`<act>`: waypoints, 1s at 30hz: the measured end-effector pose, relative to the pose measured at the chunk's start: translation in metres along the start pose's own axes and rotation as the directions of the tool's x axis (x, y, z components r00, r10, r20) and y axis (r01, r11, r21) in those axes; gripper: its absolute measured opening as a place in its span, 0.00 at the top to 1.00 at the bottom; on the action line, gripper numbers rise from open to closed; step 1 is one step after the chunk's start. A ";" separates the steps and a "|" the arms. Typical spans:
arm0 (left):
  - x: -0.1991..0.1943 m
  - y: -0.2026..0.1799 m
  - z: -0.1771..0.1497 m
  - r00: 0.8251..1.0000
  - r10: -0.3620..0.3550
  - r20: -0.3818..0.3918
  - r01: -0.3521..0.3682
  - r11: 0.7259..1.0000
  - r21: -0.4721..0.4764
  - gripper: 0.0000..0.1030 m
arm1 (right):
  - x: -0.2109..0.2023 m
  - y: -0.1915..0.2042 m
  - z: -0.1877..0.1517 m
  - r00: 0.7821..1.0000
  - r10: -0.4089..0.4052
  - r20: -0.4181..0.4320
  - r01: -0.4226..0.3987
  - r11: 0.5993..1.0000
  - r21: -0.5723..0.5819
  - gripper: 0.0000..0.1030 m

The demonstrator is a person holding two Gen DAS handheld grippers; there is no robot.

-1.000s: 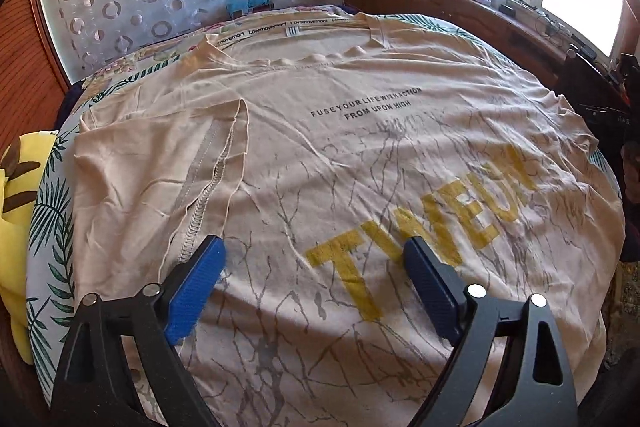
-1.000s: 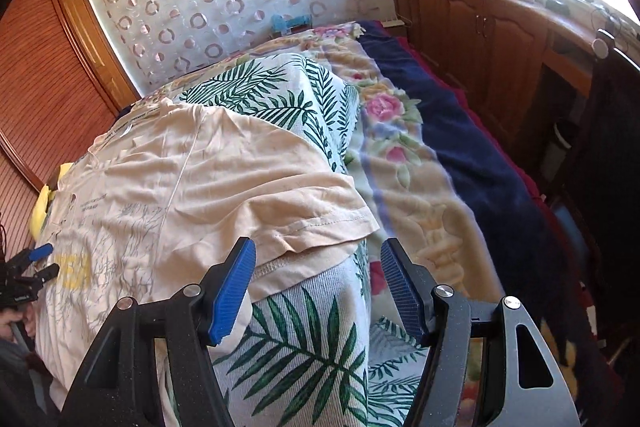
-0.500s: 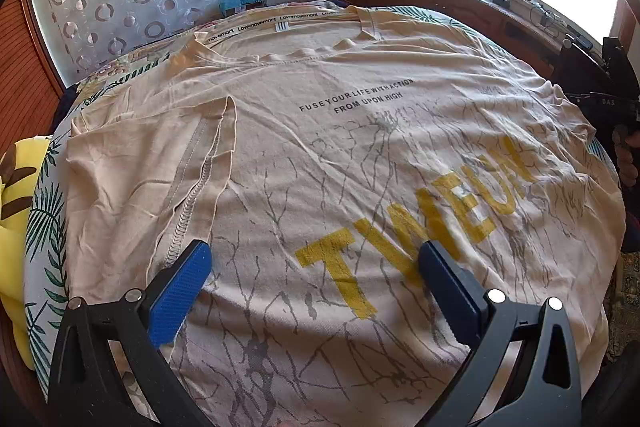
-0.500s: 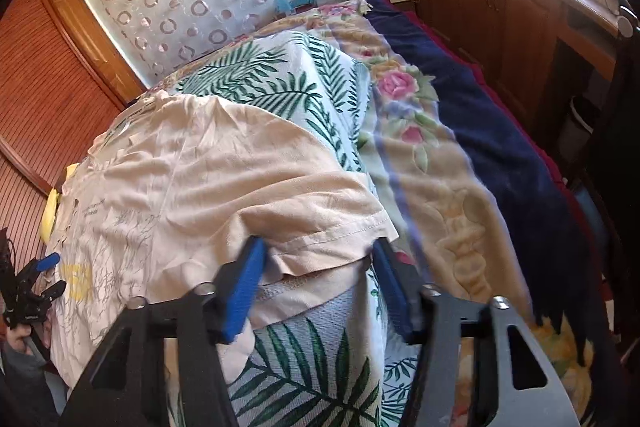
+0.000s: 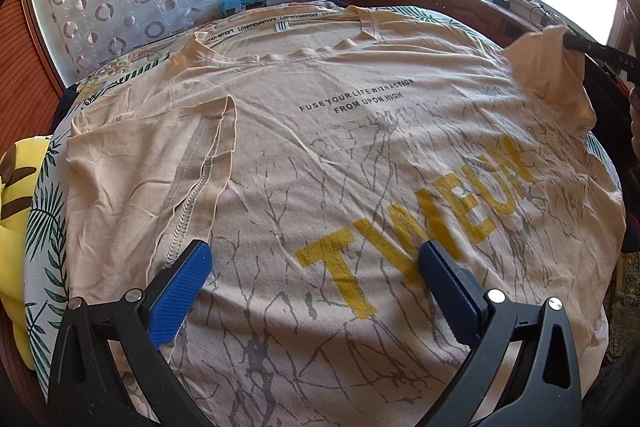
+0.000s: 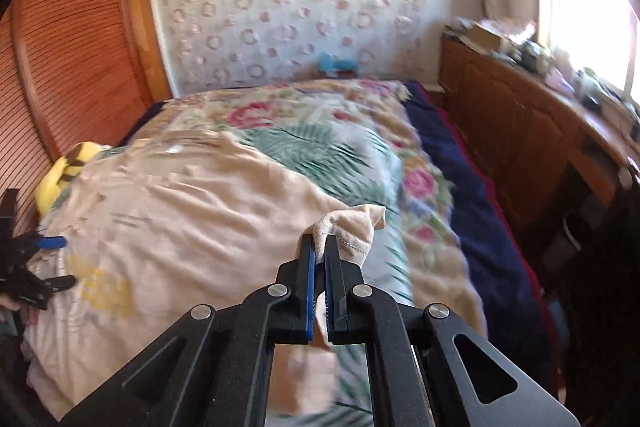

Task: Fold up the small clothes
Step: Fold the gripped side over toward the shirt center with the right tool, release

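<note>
Beige cotton fills most of the left wrist view: a T-shirt (image 5: pixel 320 155) lies spread face up on the bed (image 5: pixel 44 227), over a bedspread with green leaf print. This view shows the print clearly, a yellow word, grey crack lines and two small black text lines under the neckline. One sleeve (image 5: pixel 160 167) is already folded inward onto the chest, with its stitched seam showing. The left gripper (image 5: pixel 316 275) hangs over the lower part of the shirt with its blue pads spread wide and nothing between them.

Only the right wrist view, which is blurred, shows the grip itself: the right gripper (image 6: pixel 319 247) has its jaws pressed together on the hem of the other sleeve (image 6: pixel 352 231), and the cloth bunches above the tips. From the left camera the same sleeve (image 5: pixel 548 67) appears lifted off the bedspread at the far right edge, with only the tip of the black tool visible. The right view also shows a yellow plush toy (image 6: pixel 64 175) beside the shirt and a navy blanket (image 6: pixel 472 211) along the bed's far side.
</note>
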State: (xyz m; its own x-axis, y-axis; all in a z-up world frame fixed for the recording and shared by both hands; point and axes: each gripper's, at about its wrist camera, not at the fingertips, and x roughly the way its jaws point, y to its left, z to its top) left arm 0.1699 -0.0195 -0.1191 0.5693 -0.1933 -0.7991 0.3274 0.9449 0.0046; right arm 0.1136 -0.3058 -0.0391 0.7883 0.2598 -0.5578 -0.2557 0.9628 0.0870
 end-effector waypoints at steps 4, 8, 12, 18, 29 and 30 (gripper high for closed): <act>0.000 0.000 0.000 1.000 0.000 0.000 0.000 1.000 0.000 0.00 | -0.004 0.045 0.012 0.992 0.122 0.014 -0.121 0.991 -0.065 0.97; 0.000 0.000 0.000 1.000 -0.001 0.000 0.001 1.000 -0.001 0.00 | -0.002 0.070 0.011 0.986 0.166 -0.015 -0.166 0.980 -0.108 0.80; -0.001 0.001 -0.001 1.000 -0.002 -0.005 0.002 1.000 0.000 0.00 | 0.002 0.052 0.003 0.988 0.153 -0.021 -0.154 0.983 -0.100 0.60; -0.002 0.001 -0.001 1.000 0.002 -0.003 -0.002 1.000 0.000 0.00 | 0.019 0.007 -0.014 0.989 0.068 -0.133 -0.074 0.996 -0.043 0.57; -0.002 0.001 -0.001 1.000 0.002 -0.003 -0.002 1.000 -0.001 0.00 | 0.040 0.006 -0.024 0.966 0.091 -0.240 -0.103 0.994 -0.040 0.88; -0.002 0.001 -0.001 1.000 0.002 -0.003 -0.002 1.000 -0.001 0.00 | 0.034 0.009 -0.024 0.969 0.088 -0.232 -0.105 0.993 -0.060 0.89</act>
State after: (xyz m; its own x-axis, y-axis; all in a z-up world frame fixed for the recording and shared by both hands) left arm 0.1684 -0.0180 -0.1184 0.5679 -0.1905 -0.8008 0.3254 0.9456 0.0059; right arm 0.1253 -0.2903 -0.0770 0.6113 0.3192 -0.7242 -0.3697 0.9242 0.0953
